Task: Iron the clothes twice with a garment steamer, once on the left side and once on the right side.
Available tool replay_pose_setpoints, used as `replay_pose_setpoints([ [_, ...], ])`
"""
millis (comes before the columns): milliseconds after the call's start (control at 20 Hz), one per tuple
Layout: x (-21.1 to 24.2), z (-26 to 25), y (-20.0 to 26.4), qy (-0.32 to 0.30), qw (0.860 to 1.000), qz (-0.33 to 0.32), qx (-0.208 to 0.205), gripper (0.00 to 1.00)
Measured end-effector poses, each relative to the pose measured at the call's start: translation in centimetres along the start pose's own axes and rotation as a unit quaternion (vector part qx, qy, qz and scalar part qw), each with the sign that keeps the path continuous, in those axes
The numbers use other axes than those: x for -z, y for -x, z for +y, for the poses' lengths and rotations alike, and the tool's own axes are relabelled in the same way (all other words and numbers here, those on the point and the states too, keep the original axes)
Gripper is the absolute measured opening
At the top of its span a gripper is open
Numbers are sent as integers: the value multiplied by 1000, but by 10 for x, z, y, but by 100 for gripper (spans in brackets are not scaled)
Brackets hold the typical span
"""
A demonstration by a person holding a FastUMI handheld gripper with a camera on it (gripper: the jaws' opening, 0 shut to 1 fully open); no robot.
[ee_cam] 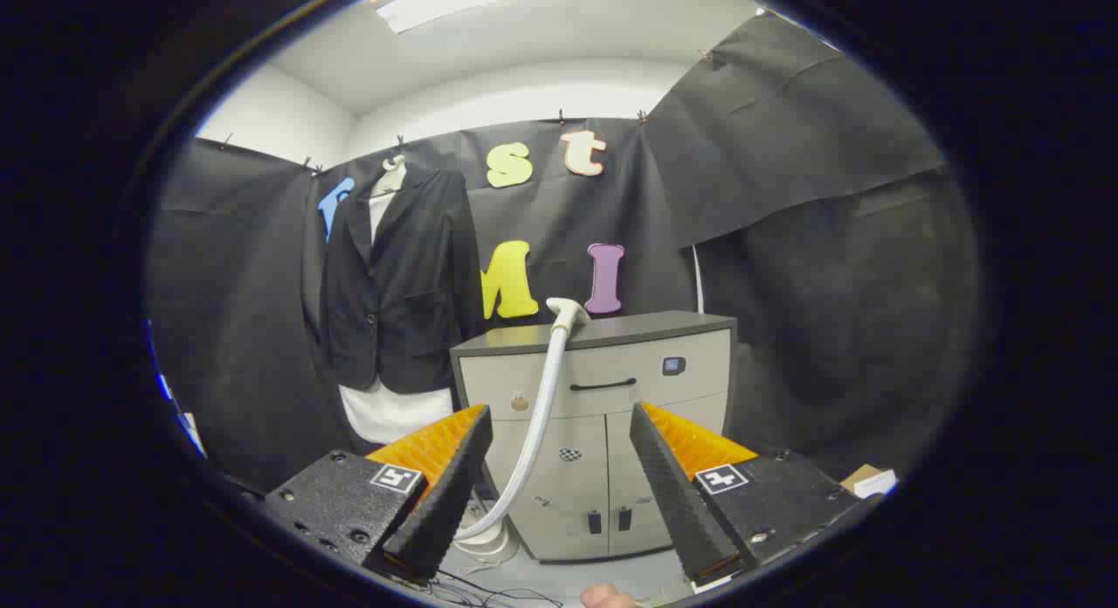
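Observation:
A dark blazer over a white shirt hangs on a hanger against the booth wall, beyond and left of my fingers. The steamer head rests on top of a grey cabinet, straight ahead beyond the fingers. Its pale hose curves down in front of the cabinet to a base on the floor near my left finger. My gripper is open, with nothing between its fingers, and stands well short of the steamer.
The cabinet has a dark top, a drawer with a black handle and two lower doors. Thin cables lie on the floor below the fingers. A cardboard box sits low at the right. A fingertip shows beneath the gripper.

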State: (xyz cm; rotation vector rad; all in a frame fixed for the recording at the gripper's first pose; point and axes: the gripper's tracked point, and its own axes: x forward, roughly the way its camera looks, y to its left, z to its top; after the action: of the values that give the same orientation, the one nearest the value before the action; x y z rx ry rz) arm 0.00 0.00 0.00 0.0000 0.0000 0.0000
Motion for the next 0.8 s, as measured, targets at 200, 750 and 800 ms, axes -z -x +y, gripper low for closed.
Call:
replay_pose_setpoints([
  [200,1,-8,1,8,1000,6,-5,98],
  [750,5,-16,-1,8,1000,17,-8,98],
  [800,5,-15,-3,8,1000,19,-7,98],
])
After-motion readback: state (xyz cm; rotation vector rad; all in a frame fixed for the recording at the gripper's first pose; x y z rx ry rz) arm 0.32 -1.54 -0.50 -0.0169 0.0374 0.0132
